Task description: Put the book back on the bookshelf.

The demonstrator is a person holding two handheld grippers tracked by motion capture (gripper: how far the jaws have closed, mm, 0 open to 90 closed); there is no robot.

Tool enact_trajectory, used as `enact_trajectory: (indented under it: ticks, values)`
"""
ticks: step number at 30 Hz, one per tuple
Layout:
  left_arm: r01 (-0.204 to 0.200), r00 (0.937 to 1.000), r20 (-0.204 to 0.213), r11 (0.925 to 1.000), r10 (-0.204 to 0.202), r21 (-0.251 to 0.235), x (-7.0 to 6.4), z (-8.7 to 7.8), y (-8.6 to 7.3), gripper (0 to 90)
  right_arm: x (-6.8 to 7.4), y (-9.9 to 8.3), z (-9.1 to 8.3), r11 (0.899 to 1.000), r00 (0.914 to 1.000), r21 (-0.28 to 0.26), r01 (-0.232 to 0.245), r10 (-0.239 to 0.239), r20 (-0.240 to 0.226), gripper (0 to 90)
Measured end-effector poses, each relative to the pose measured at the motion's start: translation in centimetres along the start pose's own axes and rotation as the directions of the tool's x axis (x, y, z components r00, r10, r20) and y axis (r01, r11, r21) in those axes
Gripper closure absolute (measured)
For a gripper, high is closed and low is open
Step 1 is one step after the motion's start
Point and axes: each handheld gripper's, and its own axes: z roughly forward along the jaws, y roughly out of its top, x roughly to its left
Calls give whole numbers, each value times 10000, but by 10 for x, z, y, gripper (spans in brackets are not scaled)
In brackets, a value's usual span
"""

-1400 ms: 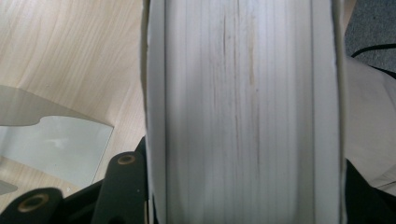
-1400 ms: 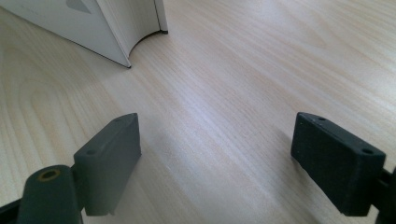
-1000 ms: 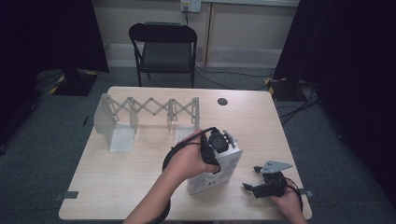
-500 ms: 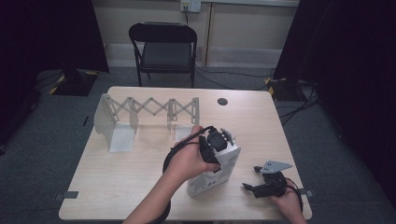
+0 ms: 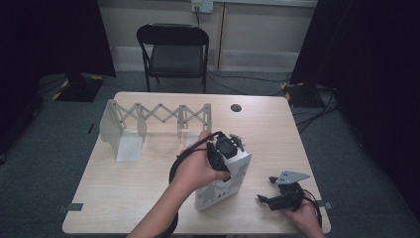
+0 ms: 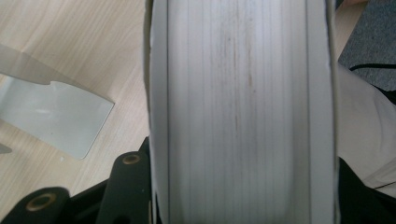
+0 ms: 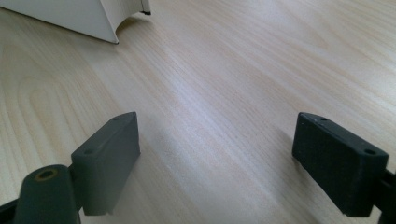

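Right gripper (image 5: pixel 264 197) is sitting nearest the person, jaws spread wide over bare table (image 7: pixel 224 93), holding nothing. It is resting just right of the white box (image 5: pixel 223 178) (apart, not touching). Left gripper (image 5: pixel 225 147) is sitting on the box's top edge; in the left gripper view the white ribbed panel (image 6: pixel 238 112) is running up between its jaws, so it looks to be pinching the box. Beyond the box, the grey folding rack (image 5: pixel 153 119) is standing stretched out, and farther still a black chair (image 5: pixel 173 49) is standing past the table's far edge.
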Motion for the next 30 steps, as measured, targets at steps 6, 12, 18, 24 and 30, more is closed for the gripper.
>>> enact_trajectory:
  ticks: [6, 12, 18, 24, 30]
  values:
    - [81, 9999, -151, 10000, -80, 44, 2, 2, -6, 528, 0, 0, 0, 10000, 10000, 14, -6, 6, -7, 144]
    - [-173, 9996, -203, 9998, 172, -50, 0, 6, -11, 526, 0, 0, 0, 10000, 10000, 13, -1, 1, -8, 144]
    - [-249, 9994, -244, 9995, 244, -206, 1, 6, -13, 518, 0, 0, 0, 10000, 10000, 3, -3, 3, 3, 144]
    - [-117, 9999, -115, 9996, 115, -252, 7, 7, -12, 505, 0, 0, 0, 10000, 10000, 4, -7, 7, 4, 144]
    - [-336, 9994, -106, 9990, 334, -279, 7, 9, -1, 490, 0, 0, 0, 10000, 10000, 11, 1, -1, -4, 144]
